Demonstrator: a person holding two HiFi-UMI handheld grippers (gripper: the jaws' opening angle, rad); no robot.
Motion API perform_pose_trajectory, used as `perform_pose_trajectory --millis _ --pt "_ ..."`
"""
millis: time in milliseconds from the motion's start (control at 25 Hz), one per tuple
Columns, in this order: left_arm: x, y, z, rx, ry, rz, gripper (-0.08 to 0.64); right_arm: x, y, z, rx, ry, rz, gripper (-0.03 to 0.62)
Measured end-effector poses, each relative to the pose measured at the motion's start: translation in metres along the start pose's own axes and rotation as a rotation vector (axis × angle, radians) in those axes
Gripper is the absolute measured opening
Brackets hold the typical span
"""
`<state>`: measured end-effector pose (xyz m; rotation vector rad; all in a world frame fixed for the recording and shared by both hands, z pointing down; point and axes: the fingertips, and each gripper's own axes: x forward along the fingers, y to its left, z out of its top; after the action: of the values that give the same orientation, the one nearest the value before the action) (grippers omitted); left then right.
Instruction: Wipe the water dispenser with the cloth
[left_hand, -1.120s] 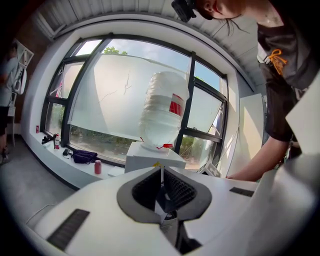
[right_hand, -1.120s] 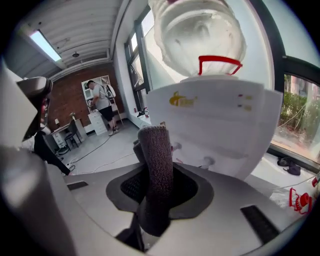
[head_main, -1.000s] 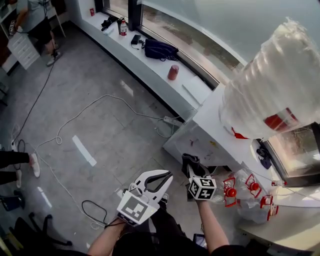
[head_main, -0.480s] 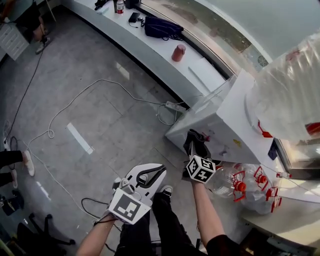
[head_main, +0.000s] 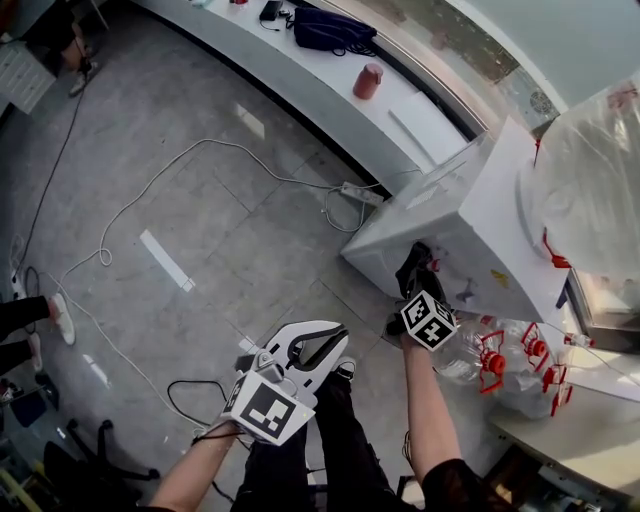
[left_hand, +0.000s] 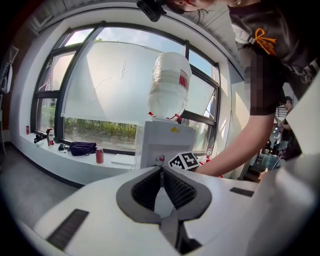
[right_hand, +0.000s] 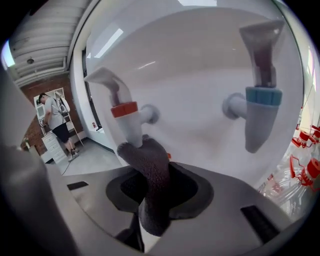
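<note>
The right gripper (head_main: 414, 283), clamped on the dark grey knitted cloth (right_hand: 150, 167), holds it at the red-capped tap (right_hand: 126, 120) of the white box-shaped water dispenser (head_main: 490, 225), right of frame. Wiping looks barely underway, with most surfaces likely left. The left gripper (head_main: 315, 345), lower centre, has its jaws together, empty.

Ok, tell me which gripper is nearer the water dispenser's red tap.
Right. The right gripper, shut on the cloth, is just below the red tap; the left gripper, shut and empty, hangs back from the water dispenser.
</note>
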<state>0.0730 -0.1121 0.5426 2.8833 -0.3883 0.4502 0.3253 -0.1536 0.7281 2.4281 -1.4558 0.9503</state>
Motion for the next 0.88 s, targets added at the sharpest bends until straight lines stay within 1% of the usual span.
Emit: perform_pose_trajectory --millis 120,360,520,640,720,760,880 --pt "0.002 0.001 -0.003 -0.001 0.006 0.002 0.03 -0.004 -0.023 -0.003 0.004 0.004 -0.032 0.11" --pt "0.009 -0.003 -0.002 -0.002 0.006 0.001 0.029 -0.019 -0.077 -0.006 0.086 -0.009 -0.096 0.11" --pt "0.017 -0.006 0.001 0.001 0.003 -0.003 0.029 -0.037 -0.103 -0.004 0.11 -0.022 -0.171 0.11" --pt "0.023 -0.01 0.003 -0.001 -0.002 -0.005 0.029 -0.054 -0.124 -0.001 0.159 -0.04 -0.228 0.11" --pt "0.029 -0.014 0.004 -0.001 -0.005 -0.008 0.029 -0.065 -0.138 -0.002 0.197 -0.047 -0.245 0.109" --pt "0.031 -0.016 0.005 0.001 -0.004 -0.011 0.029 -0.07 -0.142 -0.004 0.199 -0.044 -0.246 0.109" --pt "0.032 -0.022 0.009 -0.005 -0.01 -0.022 0.029 -0.082 -0.145 -0.012 0.148 -0.013 -0.241 0.109"
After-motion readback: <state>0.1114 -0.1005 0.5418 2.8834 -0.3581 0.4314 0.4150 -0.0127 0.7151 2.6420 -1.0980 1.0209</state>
